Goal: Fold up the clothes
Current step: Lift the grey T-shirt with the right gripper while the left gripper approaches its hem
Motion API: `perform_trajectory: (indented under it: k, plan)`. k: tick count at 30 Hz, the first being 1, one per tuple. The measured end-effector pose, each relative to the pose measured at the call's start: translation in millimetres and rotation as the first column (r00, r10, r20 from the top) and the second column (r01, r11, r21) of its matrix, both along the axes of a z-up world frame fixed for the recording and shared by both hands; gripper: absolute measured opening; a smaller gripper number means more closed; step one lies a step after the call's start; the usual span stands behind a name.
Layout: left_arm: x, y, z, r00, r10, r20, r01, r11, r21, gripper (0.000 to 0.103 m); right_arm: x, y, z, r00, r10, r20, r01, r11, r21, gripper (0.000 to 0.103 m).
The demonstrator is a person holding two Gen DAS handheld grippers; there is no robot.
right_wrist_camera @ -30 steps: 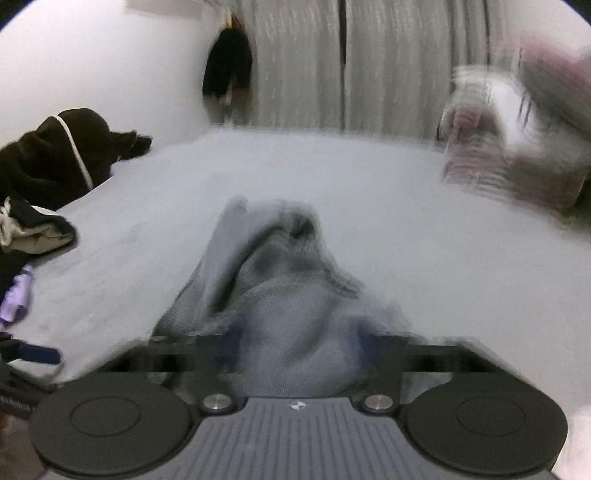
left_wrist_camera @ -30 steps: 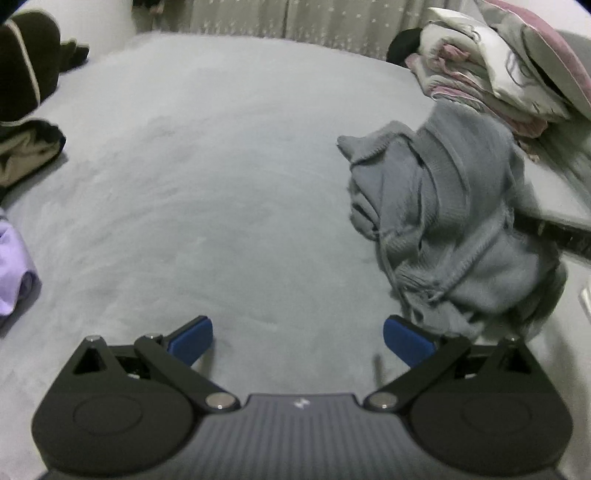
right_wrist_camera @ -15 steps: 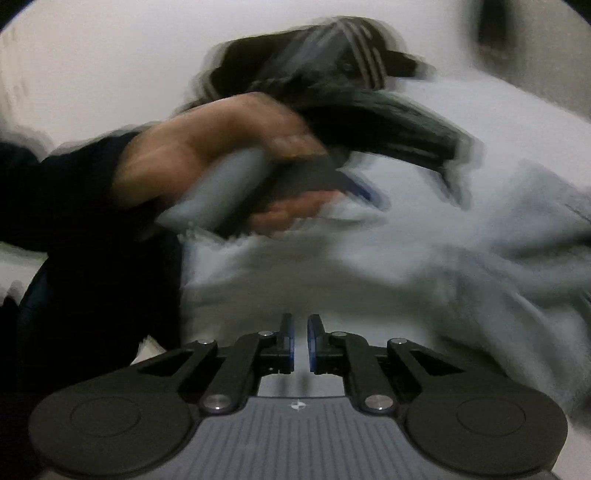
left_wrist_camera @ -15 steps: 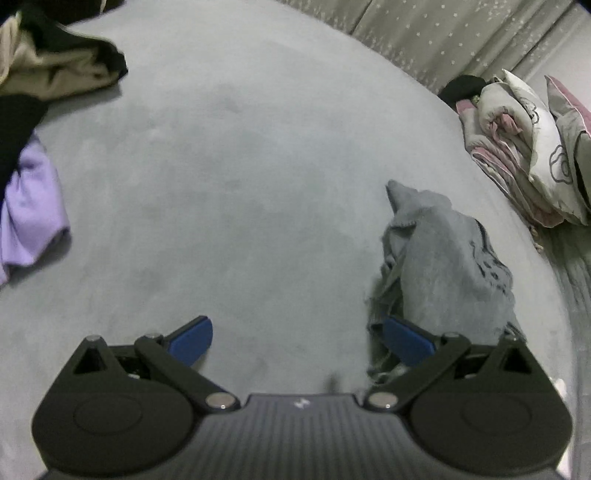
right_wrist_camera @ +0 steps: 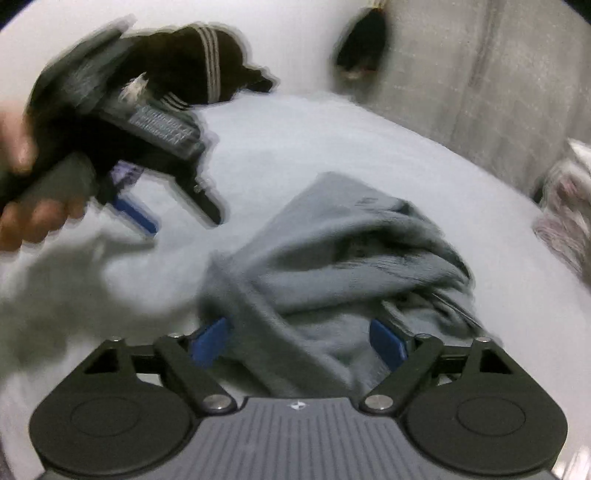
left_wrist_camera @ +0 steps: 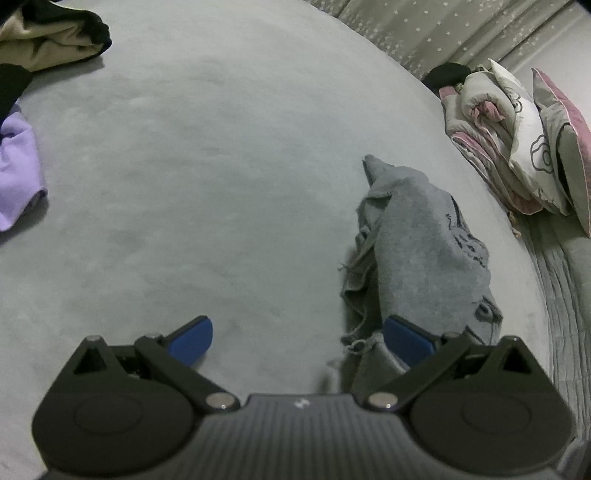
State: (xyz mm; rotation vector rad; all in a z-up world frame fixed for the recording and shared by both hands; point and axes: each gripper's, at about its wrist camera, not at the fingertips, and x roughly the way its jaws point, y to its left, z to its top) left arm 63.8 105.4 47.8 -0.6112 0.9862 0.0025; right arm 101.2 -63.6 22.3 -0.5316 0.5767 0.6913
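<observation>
A crumpled grey knit sweater (left_wrist_camera: 424, 251) with a dark print lies in a heap on the grey bed (left_wrist_camera: 221, 166). My left gripper (left_wrist_camera: 299, 341) is open and holds nothing; its right pad (left_wrist_camera: 406, 345) overlaps the sweater's near edge. In the blurred right wrist view the sweater (right_wrist_camera: 332, 266) spreads between the blue pads of my right gripper (right_wrist_camera: 299, 341), whose jaws are opening and do not press on the cloth. A hand (right_wrist_camera: 22, 206) holds the left gripper (right_wrist_camera: 173, 214) above the bed, left of the sweater.
A purple garment (left_wrist_camera: 18, 173) and a beige-and-black one (left_wrist_camera: 48, 40) lie at the bed's left edge. Folded quilts and pillows (left_wrist_camera: 517, 140) are stacked on the right by the curtain (left_wrist_camera: 443, 33). A black striped garment (right_wrist_camera: 207, 62) lies at the far side.
The right gripper let the sweater go, closed empty, and now stands wider over the heap. The sweater dropped into a lower pile. The left wrist rolled and shifted sideways.
</observation>
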Motion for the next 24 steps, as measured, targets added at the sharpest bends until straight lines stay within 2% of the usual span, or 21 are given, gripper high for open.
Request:
perform_trajectory:
  k: [1,2,5,7,9,11,13,16,19,21,22,24]
  plan:
    - [0,0,-1,1.0,-0.001,-0.002,0.001,1.0,-0.002,0.103,-1,8,-4,0.999,0.036,-0.028,-0.037,0.999,-0.029,0.041]
    - [1,0,-2,1.0,-0.002,-0.005,0.002,1.0,-0.006,0.103,-2,15,-8,0.996,0.066,-0.058,-0.069,0.996,-0.052,0.008]
    - [0,4,-5,1.0,0.002,-0.025,-0.003,0.999,-0.043,0.103,-13,31,-10,0.975,0.161,-0.155,-0.168,0.985,-0.037,0.009]
    - [-1,8,-5,0.999,0.013,-0.033,-0.014,0.998,-0.059,0.103,-31,41,-6,0.94,0.28,-0.194,-0.281,0.959,0.027,0.009]
    - [-2,13,-3,0.999,0.022,-0.04,-0.025,0.997,-0.073,0.103,-52,51,-1,0.892,0.403,-0.202,-0.389,0.915,0.107,0.008]
    - [-1,19,-2,0.999,0.022,-0.048,-0.026,0.996,-0.082,0.103,-75,61,4,0.83,0.523,-0.192,-0.494,0.85,0.181,0.007]
    - [-1,24,0,0.998,0.024,-0.056,-0.029,0.995,-0.091,0.103,-94,70,4,0.737,0.647,-0.193,-0.599,0.759,0.256,0.007]
    - [-2,32,-1,0.997,0.053,-0.054,-0.058,0.995,-0.087,0.103,-107,89,-9,0.64,0.734,-0.227,-0.673,0.678,0.296,0.004]
    - [-1,35,-4,0.995,0.066,-0.072,-0.071,0.994,-0.08,0.103,-93,94,-16,0.709,0.664,-0.236,-0.623,0.747,0.23,0.005]
    - [-1,36,-7,0.994,0.063,-0.09,-0.071,0.993,-0.091,0.103,-83,97,-20,0.757,0.61,-0.234,-0.579,0.792,0.192,0.017]
    - [-1,36,-8,0.993,0.061,-0.097,-0.07,0.993,-0.097,0.103,-72,91,-14,0.802,0.559,-0.211,-0.521,0.827,0.213,0.022]
    - [-3,36,-9,0.994,0.054,-0.099,-0.064,0.993,-0.103,0.103,-50,79,-4,0.879,0.446,-0.169,-0.397,0.881,0.258,0.055]
